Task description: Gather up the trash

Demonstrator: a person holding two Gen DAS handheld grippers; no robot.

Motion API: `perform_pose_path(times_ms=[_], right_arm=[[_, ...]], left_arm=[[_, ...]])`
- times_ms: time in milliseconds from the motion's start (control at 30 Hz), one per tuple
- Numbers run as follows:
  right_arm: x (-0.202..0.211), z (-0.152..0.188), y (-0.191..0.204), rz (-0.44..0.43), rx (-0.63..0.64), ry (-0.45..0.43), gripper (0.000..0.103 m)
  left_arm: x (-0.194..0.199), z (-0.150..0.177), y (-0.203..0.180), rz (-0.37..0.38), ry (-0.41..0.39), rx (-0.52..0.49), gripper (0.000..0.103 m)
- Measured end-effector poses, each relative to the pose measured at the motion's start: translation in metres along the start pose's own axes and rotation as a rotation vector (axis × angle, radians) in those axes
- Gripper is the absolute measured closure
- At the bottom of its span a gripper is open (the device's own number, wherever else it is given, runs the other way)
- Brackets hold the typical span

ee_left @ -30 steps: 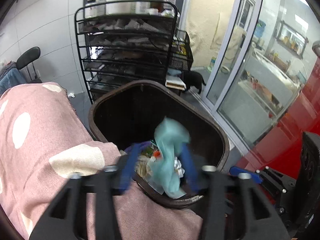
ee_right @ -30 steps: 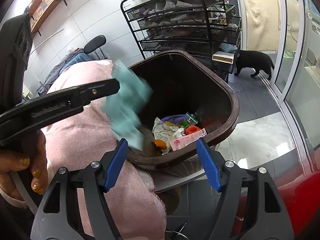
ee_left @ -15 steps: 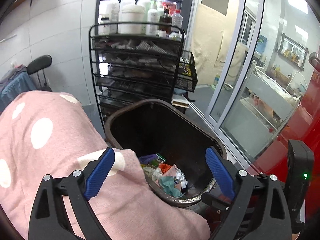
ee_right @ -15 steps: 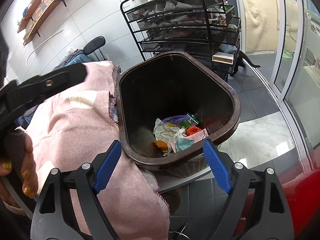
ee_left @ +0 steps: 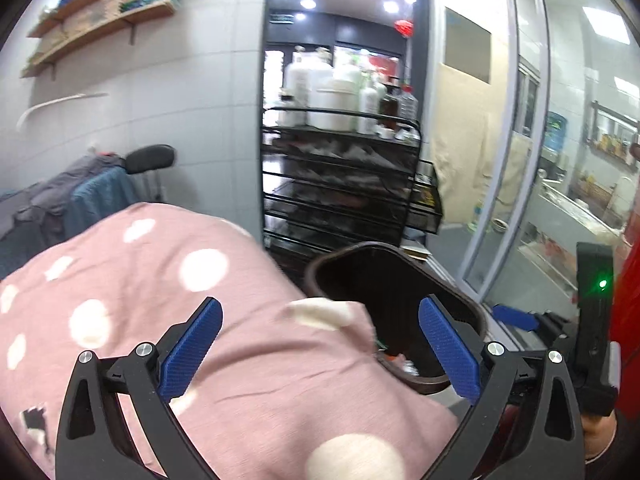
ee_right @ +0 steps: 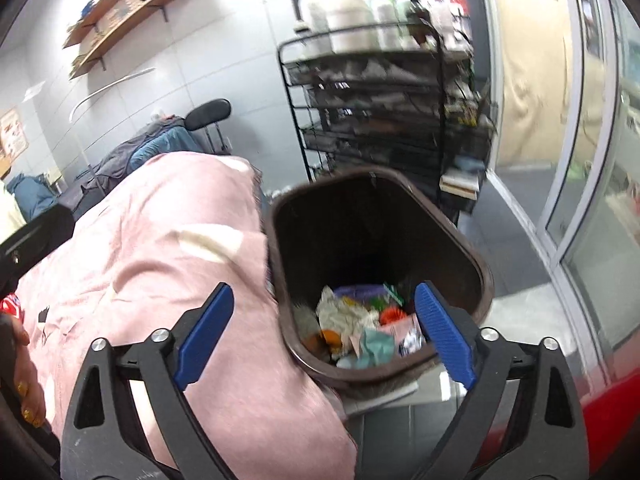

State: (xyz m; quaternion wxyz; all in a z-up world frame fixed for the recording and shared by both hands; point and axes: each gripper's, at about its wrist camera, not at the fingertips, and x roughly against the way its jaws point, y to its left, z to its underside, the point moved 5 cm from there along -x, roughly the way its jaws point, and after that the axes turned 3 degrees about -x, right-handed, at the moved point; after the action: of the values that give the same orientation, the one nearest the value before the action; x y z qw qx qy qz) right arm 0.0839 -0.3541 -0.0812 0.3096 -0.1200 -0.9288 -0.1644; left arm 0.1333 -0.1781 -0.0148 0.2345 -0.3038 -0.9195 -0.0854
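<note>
Both our grippers are empty. The left gripper (ee_left: 319, 346) has just been opening and its jaws stand wide apart with nothing between them; the right gripper (ee_right: 325, 334) has also just been opening, jaws spread, nothing clamped. The trash (ee_right: 362, 326) lies at the bottom of the dark brown bin (ee_right: 478, 268), just ahead of the right jaws and partly behind the right-hand blue pad (ee_right: 444, 336).

From here, we judge 2 risks. The bin stands pressed against the pink dotted blanket (ee_left: 132, 280), so a low sweep of either open jaw could snag the soft, loosely woven cloth and drag it, or knock the light plastic rim and tip the bin. The 2 grippers also sit close together, so they could collide.

The bin is smooth, rigid, with a rounded lip and tapering walls. Its contents are crumpled paper, a soft teal rag (ee_right: 374, 346), glossy wrappers and something orange; all look light and compressible. The jaw pads are ribbed blue rubber on black frames. Beyond stands a black wire rack (ee_left: 340, 184) of white bottles.
</note>
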Motion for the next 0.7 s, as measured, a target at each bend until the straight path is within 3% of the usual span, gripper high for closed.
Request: perform_pose_path(times_ms=[200,700], right_arm=[[0.014,-0.009,0.041,-0.039,0.075,-0.079,0.005],[0.05,0.002,0.122,-0.093,0.209,-0.208,0.005]], left_arm=[[0.034,0.009,0.032,-0.227,-0.055,0.021,0.005],[0.091,0.045,0.092,-0.392,-0.102,0.158,0.005]])
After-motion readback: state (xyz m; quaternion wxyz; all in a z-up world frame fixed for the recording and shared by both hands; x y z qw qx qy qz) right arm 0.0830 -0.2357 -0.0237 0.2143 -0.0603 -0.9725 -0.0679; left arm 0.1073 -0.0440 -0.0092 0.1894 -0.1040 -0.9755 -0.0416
